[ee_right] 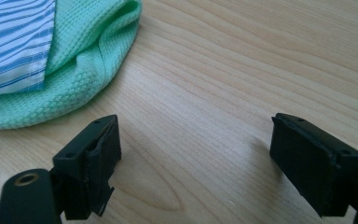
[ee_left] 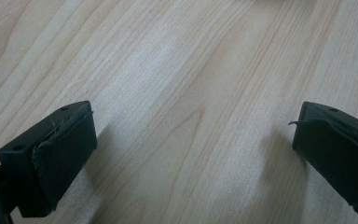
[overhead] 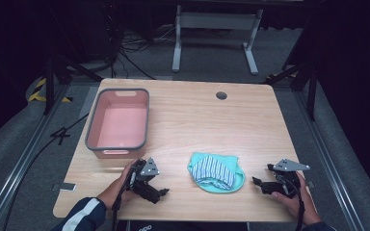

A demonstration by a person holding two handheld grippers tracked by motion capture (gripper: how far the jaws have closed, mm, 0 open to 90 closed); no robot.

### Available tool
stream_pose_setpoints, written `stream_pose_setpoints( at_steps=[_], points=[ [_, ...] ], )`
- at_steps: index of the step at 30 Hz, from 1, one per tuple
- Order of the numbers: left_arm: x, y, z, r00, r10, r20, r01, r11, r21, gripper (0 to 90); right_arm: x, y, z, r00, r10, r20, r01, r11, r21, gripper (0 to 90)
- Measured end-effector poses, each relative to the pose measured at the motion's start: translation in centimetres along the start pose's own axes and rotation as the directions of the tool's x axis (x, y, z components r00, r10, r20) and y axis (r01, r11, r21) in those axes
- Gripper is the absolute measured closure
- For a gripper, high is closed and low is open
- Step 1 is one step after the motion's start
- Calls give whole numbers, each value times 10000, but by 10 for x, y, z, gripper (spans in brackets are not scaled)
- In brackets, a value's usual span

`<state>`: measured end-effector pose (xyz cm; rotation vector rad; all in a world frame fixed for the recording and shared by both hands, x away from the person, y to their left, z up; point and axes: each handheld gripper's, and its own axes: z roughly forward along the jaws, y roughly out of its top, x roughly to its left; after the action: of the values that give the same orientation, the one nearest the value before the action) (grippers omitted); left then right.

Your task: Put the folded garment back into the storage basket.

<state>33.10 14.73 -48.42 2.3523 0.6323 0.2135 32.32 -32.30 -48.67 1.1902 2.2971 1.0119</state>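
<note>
Step judged: approach, before grasp. Green cloth (overhead: 217,173) with striped cloth (overhead: 214,170) on top lay on table (overhead: 188,115) between 2 grippers, pink bin (overhead: 118,120) well apart at far left. Left gripper (overhead: 164,192) and right gripper (overhead: 256,182): jaws spread wide, holding nothing. Next move likely called for closing on cloth edge (ee_right: 98,70).

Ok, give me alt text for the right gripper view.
The right gripper, jaws open and holding nothing, rests low over a wooden table. A green cloth with a blue-striped cloth lying on it sits at upper left, just beyond the jaws and apart from them.
</note>
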Motion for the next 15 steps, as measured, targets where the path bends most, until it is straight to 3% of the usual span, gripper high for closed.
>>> stream_pose_setpoints(
  at_steps=[15],
  points=[
    [1,0,0,10000,98,17,-98,10000,1,0,-1,-1,0,10000,-60,-5,60,10000,11,161]
  ],
)
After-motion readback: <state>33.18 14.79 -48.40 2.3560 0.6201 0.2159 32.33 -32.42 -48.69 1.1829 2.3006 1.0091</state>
